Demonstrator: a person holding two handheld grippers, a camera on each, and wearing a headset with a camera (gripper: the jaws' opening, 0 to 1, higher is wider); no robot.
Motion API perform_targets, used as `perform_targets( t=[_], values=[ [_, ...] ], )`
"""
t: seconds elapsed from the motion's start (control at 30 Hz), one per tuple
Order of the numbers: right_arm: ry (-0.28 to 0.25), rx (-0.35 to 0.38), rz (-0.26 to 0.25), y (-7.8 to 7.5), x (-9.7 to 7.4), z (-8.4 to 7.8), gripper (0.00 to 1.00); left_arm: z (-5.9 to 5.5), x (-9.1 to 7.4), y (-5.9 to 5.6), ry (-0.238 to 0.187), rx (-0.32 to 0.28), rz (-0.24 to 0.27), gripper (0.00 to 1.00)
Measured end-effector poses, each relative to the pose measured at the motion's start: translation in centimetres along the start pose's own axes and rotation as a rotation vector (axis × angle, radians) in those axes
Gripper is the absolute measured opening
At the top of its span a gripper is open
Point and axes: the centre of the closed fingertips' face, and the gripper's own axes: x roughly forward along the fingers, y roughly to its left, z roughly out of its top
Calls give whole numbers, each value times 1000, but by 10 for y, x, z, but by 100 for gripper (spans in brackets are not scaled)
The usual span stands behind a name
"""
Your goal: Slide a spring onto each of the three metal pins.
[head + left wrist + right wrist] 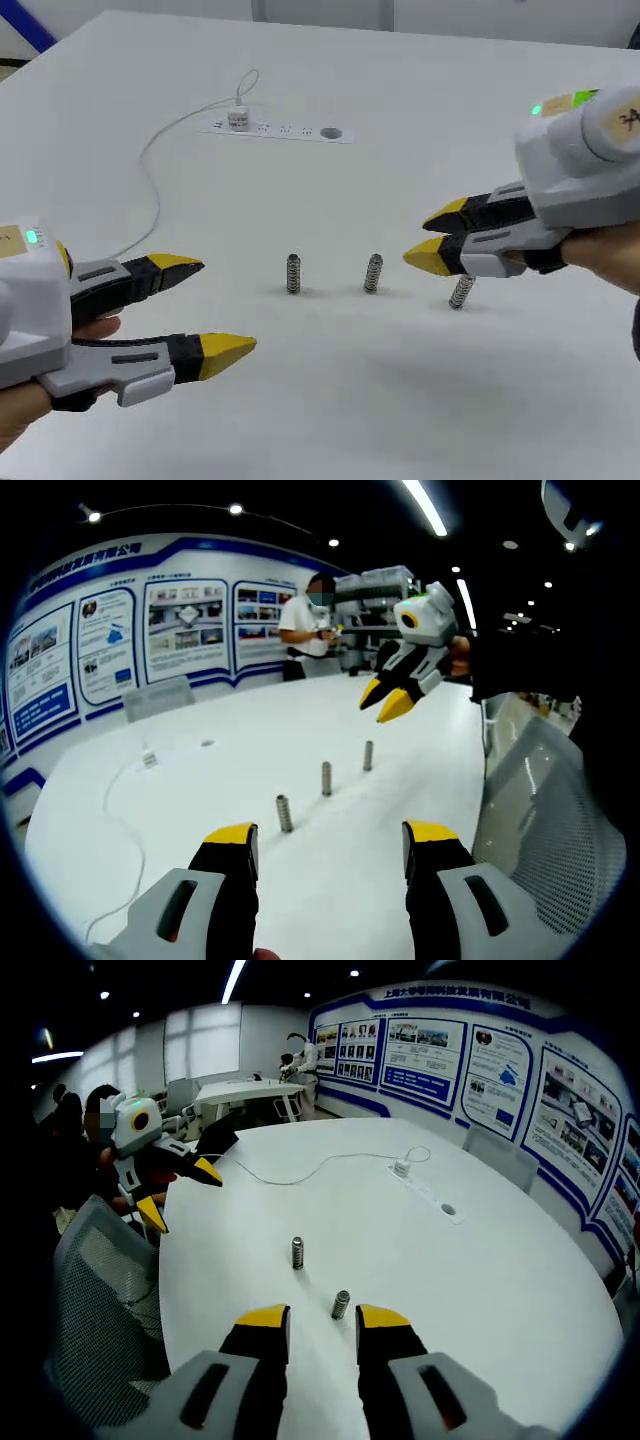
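The rightmost spring (461, 291) stood leaning on the table (380, 400), just beside the right gripper (430, 236), its jaws a little apart and empty. The left gripper (212, 305), jaws wide, hung well away.

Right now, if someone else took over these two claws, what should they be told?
Left gripper: open, empty, left of the row.
Right gripper: open, empty, close to the right spring.
Three springs stand in a row on the table: left spring and middle spring upright, right spring leaning.
Done, it seems: a spring at every spot.
Left: perhaps straighten the leaning one; whether it is fully seated is hard to tell.
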Motion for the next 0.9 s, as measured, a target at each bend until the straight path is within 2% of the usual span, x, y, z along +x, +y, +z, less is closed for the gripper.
perform_targets(
  t=[0.23, 0.57, 0.9],
  values=[
    [-41, 39, -41, -12, -20, -24, 31, -2, 0, 2, 1, -7, 5, 61],
    [-66, 62, -60, -12, -34, -63, 36, -12, 1, 0, 27, -14, -7, 63],
    [-107, 121, -96, -9, -49, -85, 45, -26, 5, 5, 48, -44, -4, 64]
  ],
)
